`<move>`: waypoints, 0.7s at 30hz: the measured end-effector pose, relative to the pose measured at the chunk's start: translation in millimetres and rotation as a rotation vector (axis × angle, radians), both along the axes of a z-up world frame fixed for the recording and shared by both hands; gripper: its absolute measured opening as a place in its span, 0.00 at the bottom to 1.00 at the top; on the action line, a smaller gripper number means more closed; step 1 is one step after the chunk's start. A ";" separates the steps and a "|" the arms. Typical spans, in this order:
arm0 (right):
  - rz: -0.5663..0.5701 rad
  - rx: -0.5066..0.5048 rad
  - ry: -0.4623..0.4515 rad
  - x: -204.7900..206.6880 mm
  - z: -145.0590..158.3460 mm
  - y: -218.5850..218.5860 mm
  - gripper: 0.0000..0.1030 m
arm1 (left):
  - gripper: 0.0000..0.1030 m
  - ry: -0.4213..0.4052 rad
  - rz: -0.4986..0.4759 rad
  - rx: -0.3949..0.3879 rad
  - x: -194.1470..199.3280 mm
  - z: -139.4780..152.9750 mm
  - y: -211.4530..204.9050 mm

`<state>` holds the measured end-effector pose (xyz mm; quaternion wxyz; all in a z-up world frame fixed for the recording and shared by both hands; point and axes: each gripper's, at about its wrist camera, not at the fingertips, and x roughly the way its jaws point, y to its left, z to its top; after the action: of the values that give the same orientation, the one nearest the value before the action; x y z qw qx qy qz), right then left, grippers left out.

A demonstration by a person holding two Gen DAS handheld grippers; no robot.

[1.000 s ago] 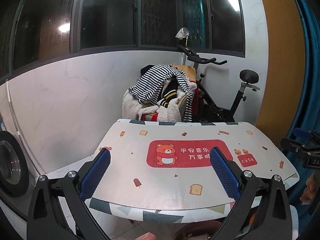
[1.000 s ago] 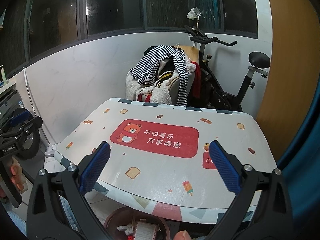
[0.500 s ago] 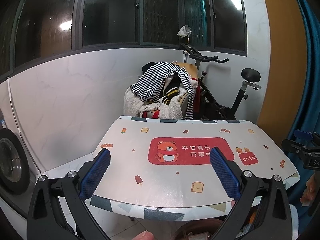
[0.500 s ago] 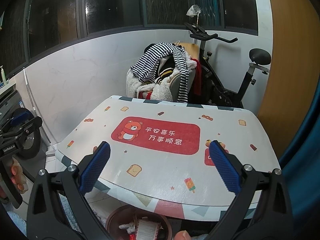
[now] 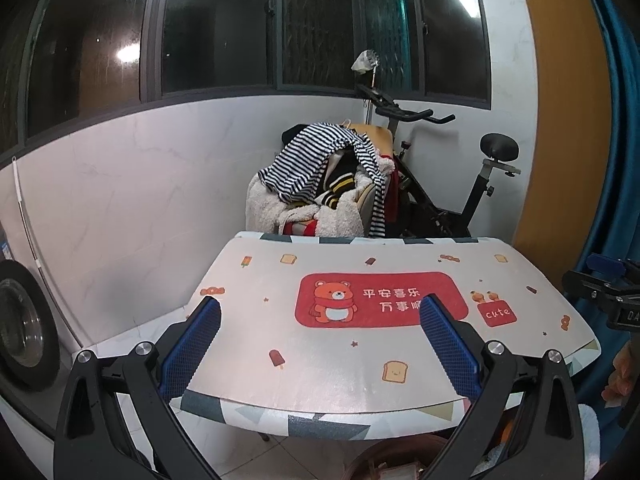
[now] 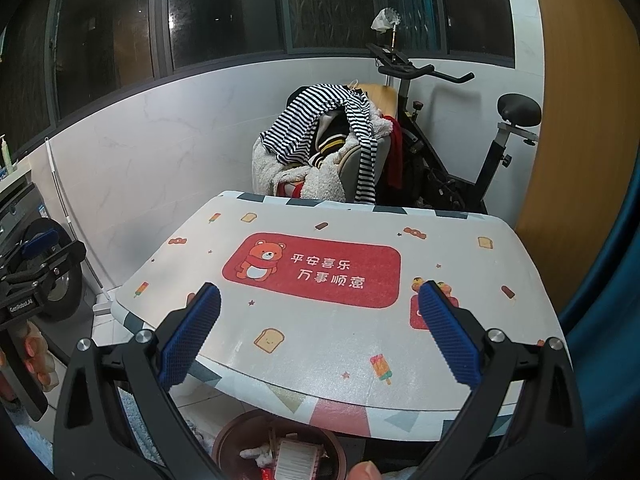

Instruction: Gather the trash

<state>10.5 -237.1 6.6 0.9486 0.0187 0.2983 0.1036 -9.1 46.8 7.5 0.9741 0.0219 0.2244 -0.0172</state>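
Brown round bin (image 6: pixel 276 446) under the table (image 6: pixel 320 344) near edge, white crumpled scraps and a printed packet inside | left gripper (image 5: pixel 320 344) fingers spread, empty | right gripper (image 6: pixel 320 340) fingers spread, empty

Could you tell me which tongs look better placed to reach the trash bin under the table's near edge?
Right. The right tongs see most of the trash bin; the left tongs see only its rim.
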 end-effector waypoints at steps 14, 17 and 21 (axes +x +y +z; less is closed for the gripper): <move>-0.002 0.001 0.000 -0.2 0.0 -0.1 0.95 | 0.94 0.013 0.011 -0.006 2.4 -0.7 -0.4; 0.000 -0.001 0.000 -0.3 -0.1 0.2 0.95 | 0.94 0.009 0.015 0.013 1.2 2.5 -3.8; 0.004 -0.001 -0.001 0.3 0.5 0.7 0.95 | 0.94 0.001 0.006 0.041 1.9 6.0 -8.4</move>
<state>10.9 -236.4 7.1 0.9487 0.0175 0.2977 0.1051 -7.2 38.4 13.6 0.9733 0.0411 0.2254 -0.0097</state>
